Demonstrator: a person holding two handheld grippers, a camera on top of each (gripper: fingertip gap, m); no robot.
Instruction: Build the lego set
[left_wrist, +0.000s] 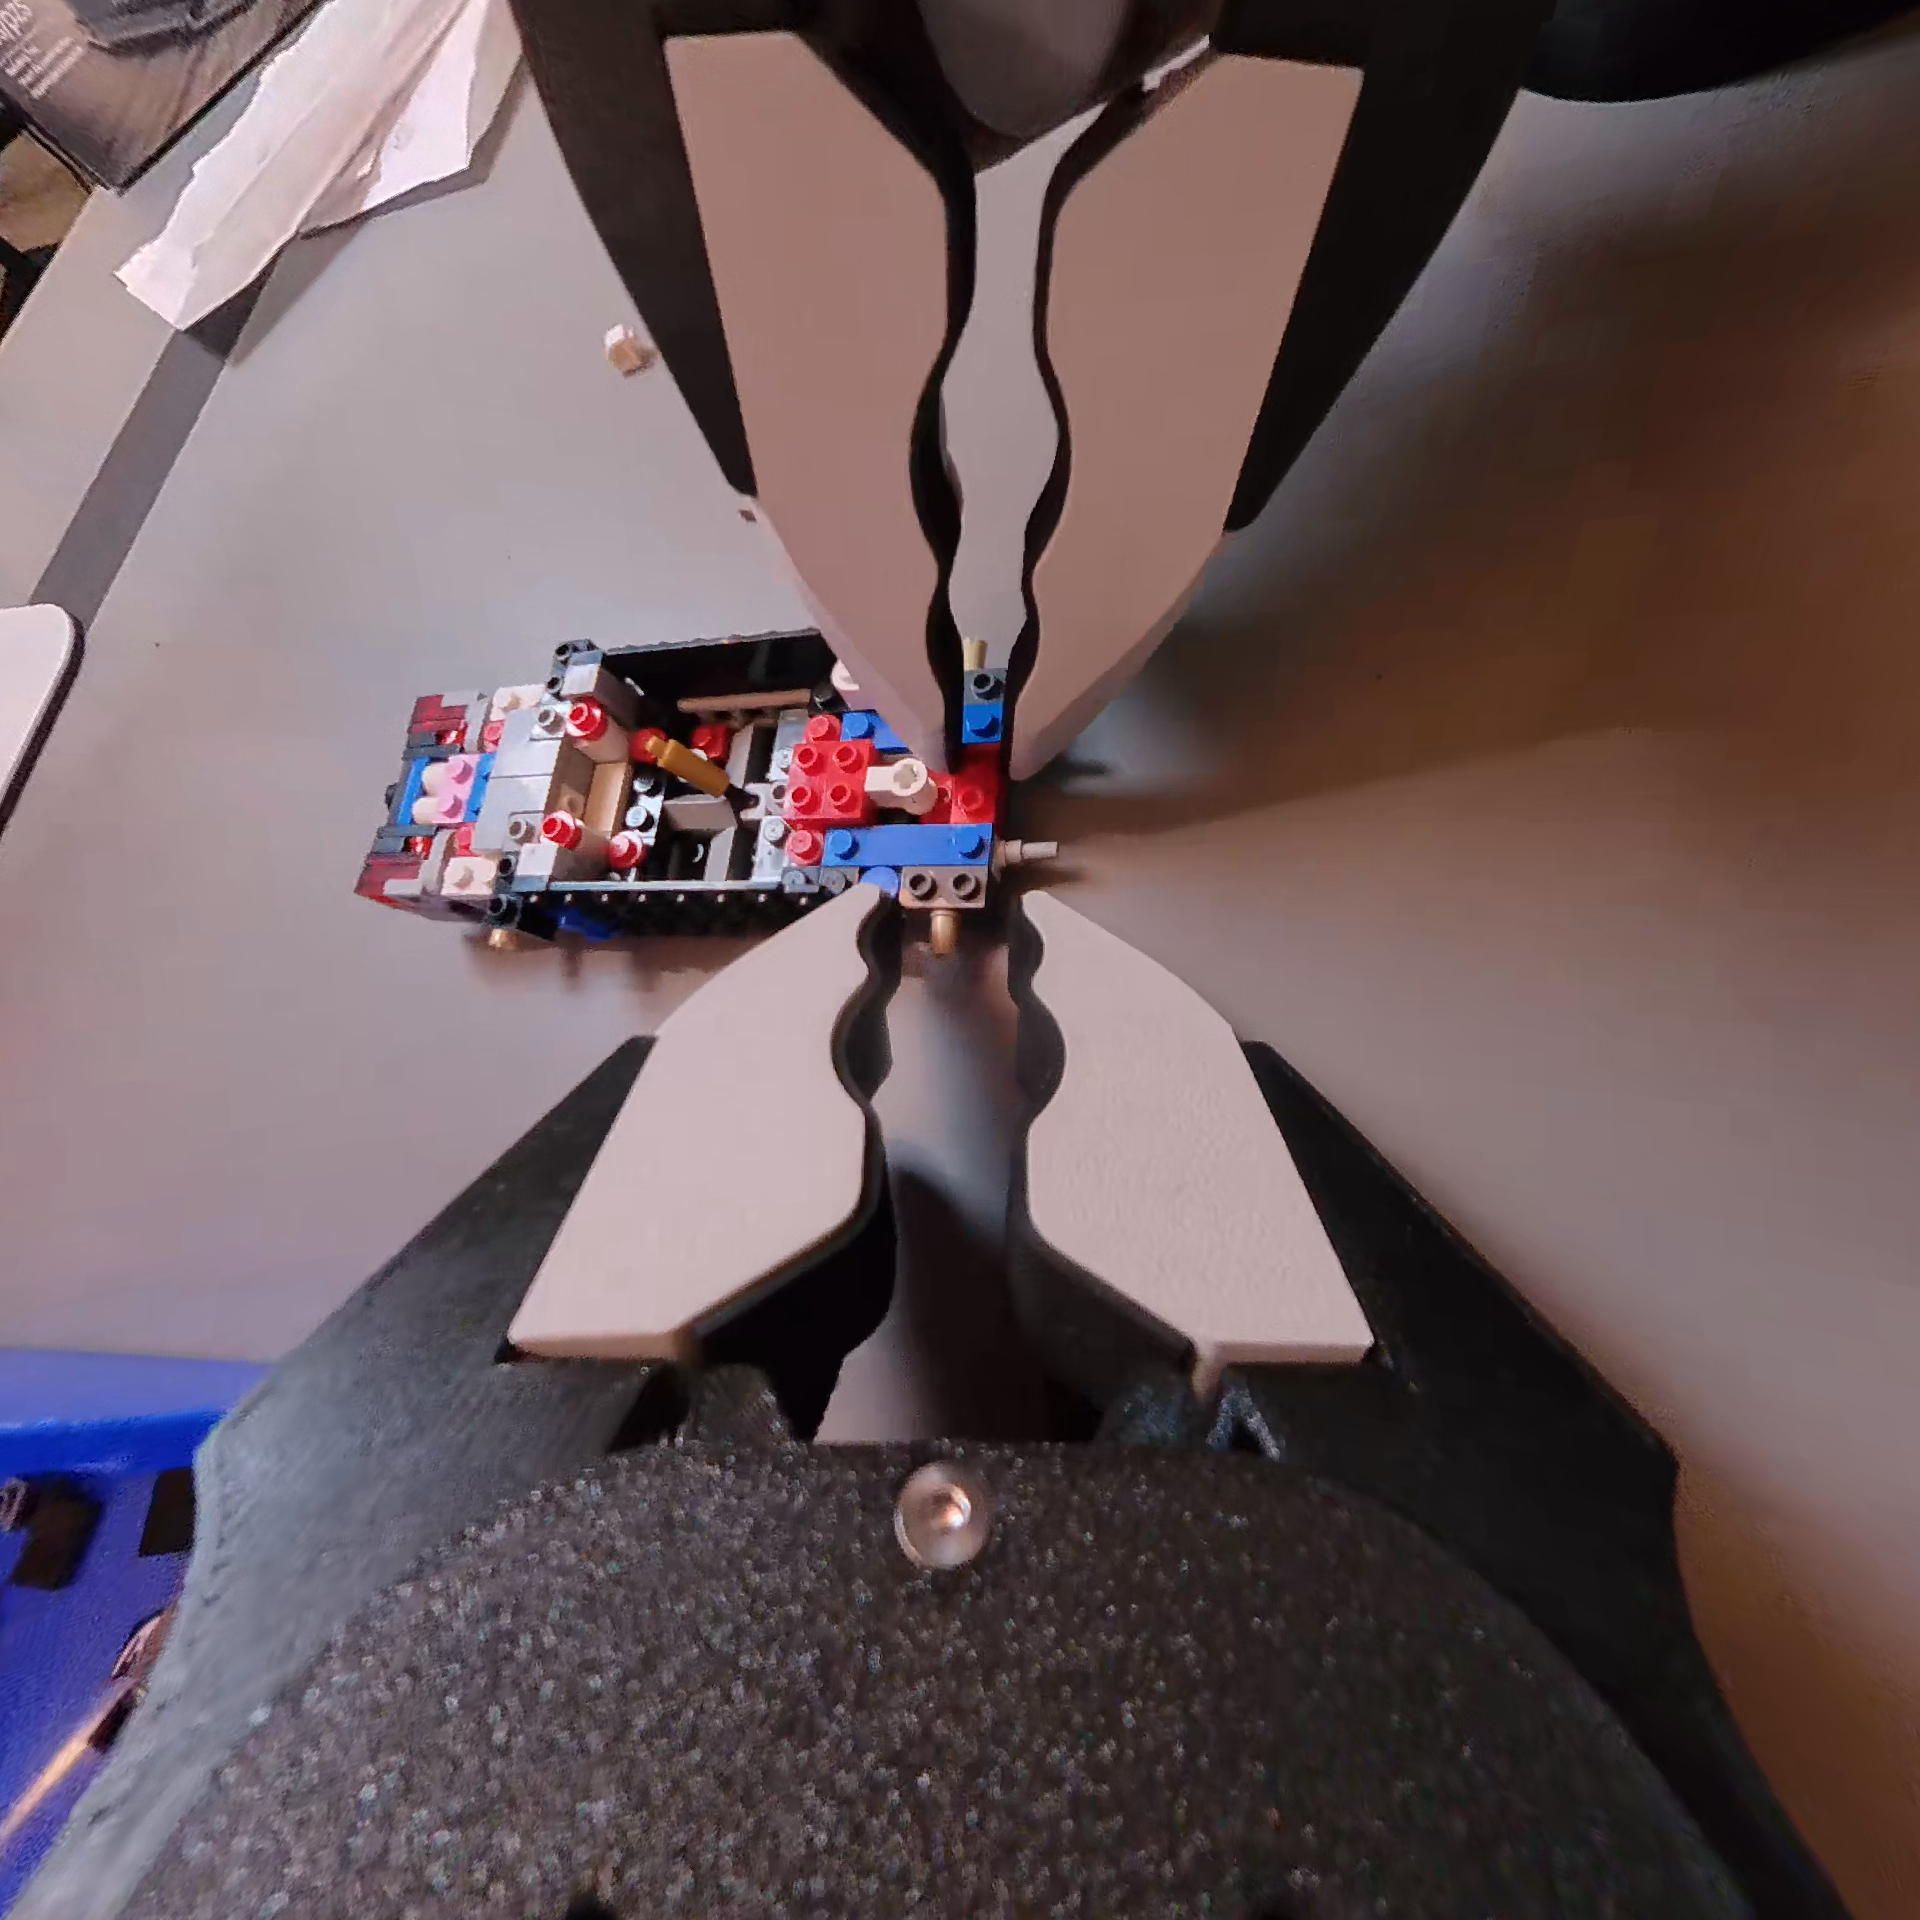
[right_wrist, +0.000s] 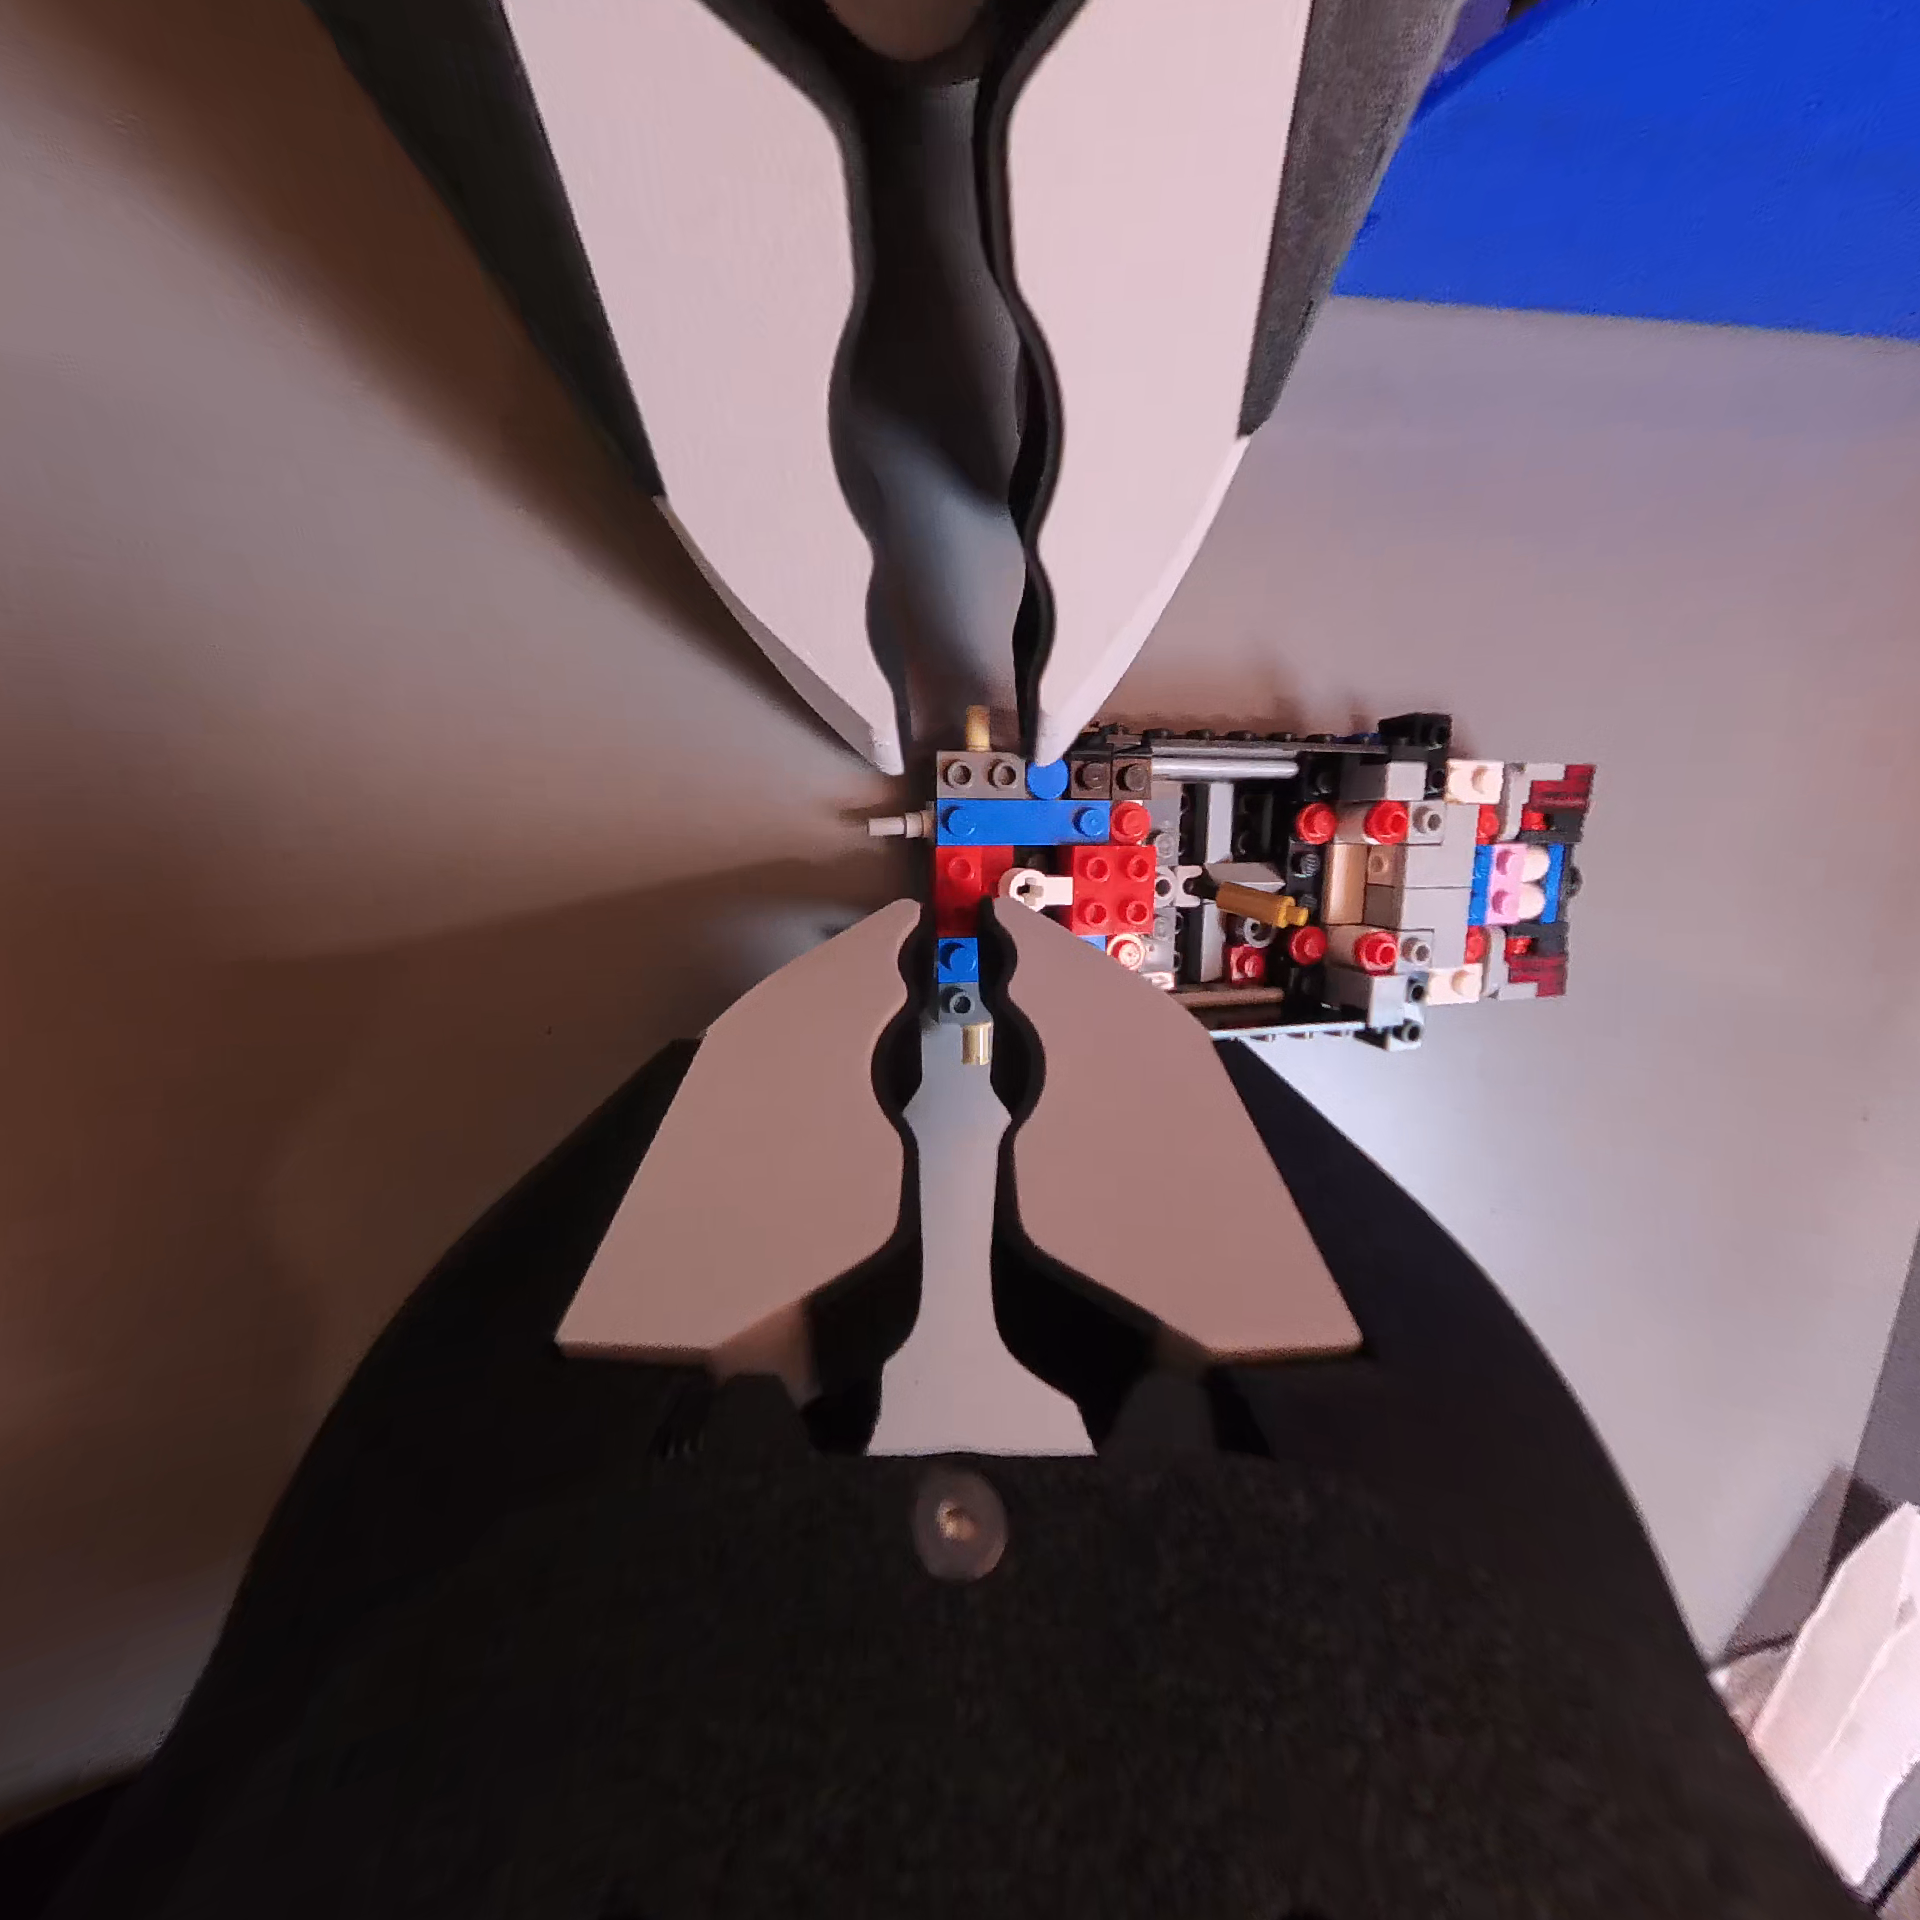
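A grey table carries everything here. On it, at its far left edge, lies crumpled white paper, with a dark box just beyond. A blue bin sits at the table's near left.

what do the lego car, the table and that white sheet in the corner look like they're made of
Lego car: hard moulded plastic, glossy, judging by highlights on the red studs. Table: smooth matte grey surface, probably laminate, though the look leaves it open. White sheet: likely paper or thin plastic film; it shows creases and folds.
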